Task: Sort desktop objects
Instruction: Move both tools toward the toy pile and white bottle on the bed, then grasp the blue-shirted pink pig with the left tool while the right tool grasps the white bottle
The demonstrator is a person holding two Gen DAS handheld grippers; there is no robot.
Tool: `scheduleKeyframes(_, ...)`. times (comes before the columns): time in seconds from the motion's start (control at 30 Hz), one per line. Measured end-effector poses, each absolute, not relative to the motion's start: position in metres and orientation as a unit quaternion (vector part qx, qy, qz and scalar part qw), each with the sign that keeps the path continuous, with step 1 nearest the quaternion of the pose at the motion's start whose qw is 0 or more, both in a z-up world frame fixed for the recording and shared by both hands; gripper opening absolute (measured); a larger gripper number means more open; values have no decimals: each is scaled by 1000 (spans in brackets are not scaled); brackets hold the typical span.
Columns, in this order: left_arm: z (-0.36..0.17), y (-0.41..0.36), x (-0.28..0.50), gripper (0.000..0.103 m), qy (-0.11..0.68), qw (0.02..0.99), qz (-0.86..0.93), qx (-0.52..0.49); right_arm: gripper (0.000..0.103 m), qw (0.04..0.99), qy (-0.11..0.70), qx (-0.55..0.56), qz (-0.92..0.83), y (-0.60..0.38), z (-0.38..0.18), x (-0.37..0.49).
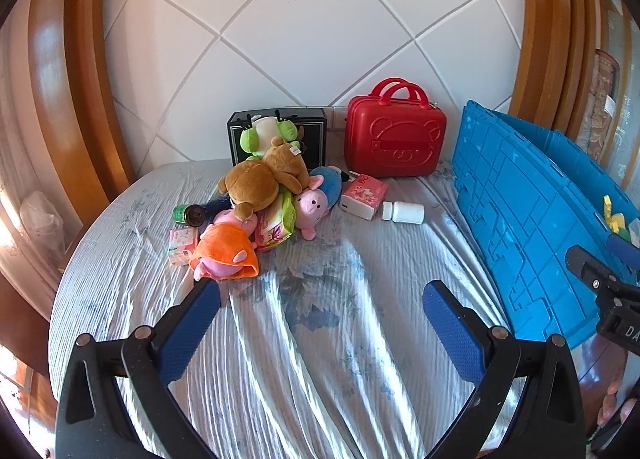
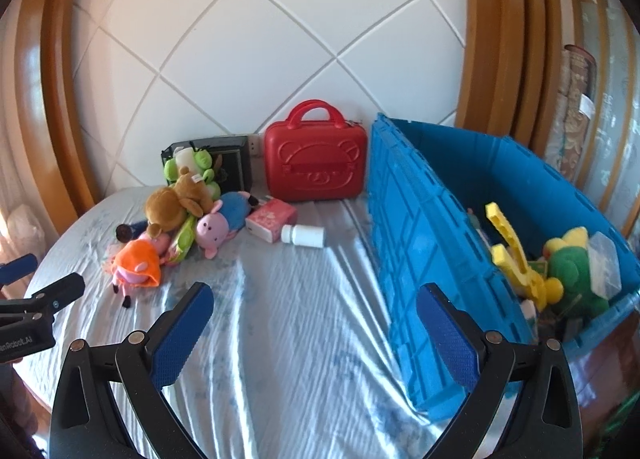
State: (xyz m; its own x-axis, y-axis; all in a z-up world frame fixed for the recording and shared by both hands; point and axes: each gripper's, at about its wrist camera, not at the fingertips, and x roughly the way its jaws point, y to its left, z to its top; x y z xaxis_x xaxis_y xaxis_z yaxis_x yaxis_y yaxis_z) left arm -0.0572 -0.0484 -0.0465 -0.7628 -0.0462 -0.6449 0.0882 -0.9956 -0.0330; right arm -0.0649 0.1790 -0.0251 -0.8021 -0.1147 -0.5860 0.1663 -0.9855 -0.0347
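Both jaw pairs are spread, empty. The orange-dressed pink plush pig [image 1: 224, 255] lies just ahead of the left gripper [image 1: 320, 299], probably nearer than the right gripper [image 2: 314, 309].

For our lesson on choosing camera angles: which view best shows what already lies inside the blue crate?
The right wrist view. It looks over the blue crate wall onto a yellow plastic toy and a green plush inside. The left wrist view shows mostly the crate's outer wall, with only a sliver of yellow contents at the frame's right edge.
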Motion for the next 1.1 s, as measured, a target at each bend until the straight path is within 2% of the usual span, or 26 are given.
scheduleKeyframes(0.3, -81, -94, -99, 103, 50, 146, -906, 395, 103, 172, 71, 343, -921, 149, -58, -140)
scheduleKeyframes(0.53, -115, -158, -140, 103, 39, 184, -883, 430, 103, 156, 63, 375, -912, 124, -86, -187)
scheduleKeyframes(0.87, -157, -192, -222, 103, 70, 135, -869, 471, 103, 108, 70, 428, -894, 104, -119, -257)
scheduleKeyframes(1.1, -185, -152, -297, 103, 72, 61, -866, 490, 103, 78, 66, 450, -887, 104, -143, -314)
